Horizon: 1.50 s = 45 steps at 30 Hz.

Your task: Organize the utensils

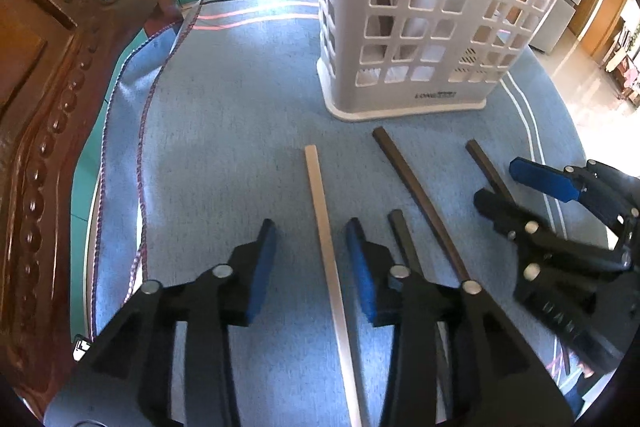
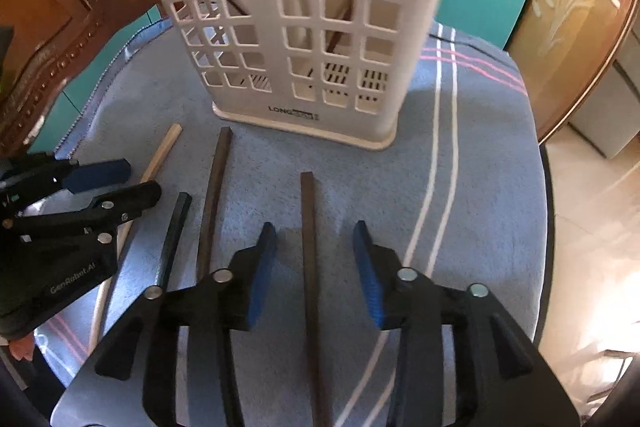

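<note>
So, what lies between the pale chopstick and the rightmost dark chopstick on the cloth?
Two dark chopsticks lie between the pale chopstick and the rightmost dark chopstick, seen best in the right wrist view.

— Where does the holder stand?

— Upright on the cloth, at the far side, with sticks leaning inside it.

— And in front of it?

— Four chopsticks lie side by side on the cloth, pointing toward the holder. The left gripper straddles the leftmost chopstick. The right gripper straddles the rightmost chopstick. Two more lie between them, the longer one right of the shorter one.

— What is left of the cloth?

— A chair, beside its edge.
</note>
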{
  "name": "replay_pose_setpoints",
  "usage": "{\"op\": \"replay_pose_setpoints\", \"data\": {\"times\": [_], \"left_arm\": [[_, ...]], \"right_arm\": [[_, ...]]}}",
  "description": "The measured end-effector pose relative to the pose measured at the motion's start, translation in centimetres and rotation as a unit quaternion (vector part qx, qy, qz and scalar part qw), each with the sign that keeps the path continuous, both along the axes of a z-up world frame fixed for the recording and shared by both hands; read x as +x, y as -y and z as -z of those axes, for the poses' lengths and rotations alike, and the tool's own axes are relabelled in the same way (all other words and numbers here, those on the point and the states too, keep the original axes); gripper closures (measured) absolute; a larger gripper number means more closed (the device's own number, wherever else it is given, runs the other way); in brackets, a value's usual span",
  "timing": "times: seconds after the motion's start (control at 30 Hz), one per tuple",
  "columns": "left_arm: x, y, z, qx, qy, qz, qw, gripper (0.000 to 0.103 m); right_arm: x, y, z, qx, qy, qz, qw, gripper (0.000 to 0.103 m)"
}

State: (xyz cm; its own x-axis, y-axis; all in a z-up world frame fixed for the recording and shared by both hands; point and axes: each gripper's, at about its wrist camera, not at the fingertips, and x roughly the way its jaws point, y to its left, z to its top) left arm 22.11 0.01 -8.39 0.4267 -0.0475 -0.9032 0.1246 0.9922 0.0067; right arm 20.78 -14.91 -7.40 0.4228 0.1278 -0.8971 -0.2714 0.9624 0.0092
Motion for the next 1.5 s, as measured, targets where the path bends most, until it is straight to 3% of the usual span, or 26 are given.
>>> {"op": "replay_pose_setpoints", "data": {"times": [0.17, 0.83, 0.93, 0.97, 1.03, 1.3, 1.5], "left_arm": [[1.0, -0.9, 0.3, -0.015, 0.012, -0.005, 0.9998, 0.051], [2.2, 0.0, 0.5, -0.003, 0.018, -0.003, 0.9998, 0.059], [2.3, 0.3, 0.5, -0.006, 0.015, 0.001, 0.9999, 0.069], [1.9, 0.6, 0.3, -0.008, 0.015, 0.002, 0.9999, 0.08], [1.6, 1.2, 0.2, -0.007, 0.016, 0.004, 0.9998, 0.094], [0.9, 1.7, -1.2, -0.019, 0.036, -0.004, 0.9991, 0.096], [-1.3, 1.6, -6.8, -0.052, 0.106, 0.004, 0.993, 0.096]], "right_arm": [[0.1, 0.1, 0.2, 0.0, 0.008, 0.01, 1.0, 0.056], [3.1, -0.7, 0.5, -0.001, 0.015, 0.012, 1.0, 0.059], [3.0, -1.1, 0.6, 0.001, 0.015, 0.011, 1.0, 0.068], [2.9, -1.2, 0.5, 0.002, 0.016, 0.008, 1.0, 0.082], [2.9, -1.7, 0.5, 0.009, 0.011, 0.0, 1.0, 0.096], [2.4, -1.9, -0.7, 0.032, 0.03, -0.004, 0.999, 0.096], [0.7, 0.0, -6.1, 0.121, 0.073, -0.022, 0.99, 0.096]]}}
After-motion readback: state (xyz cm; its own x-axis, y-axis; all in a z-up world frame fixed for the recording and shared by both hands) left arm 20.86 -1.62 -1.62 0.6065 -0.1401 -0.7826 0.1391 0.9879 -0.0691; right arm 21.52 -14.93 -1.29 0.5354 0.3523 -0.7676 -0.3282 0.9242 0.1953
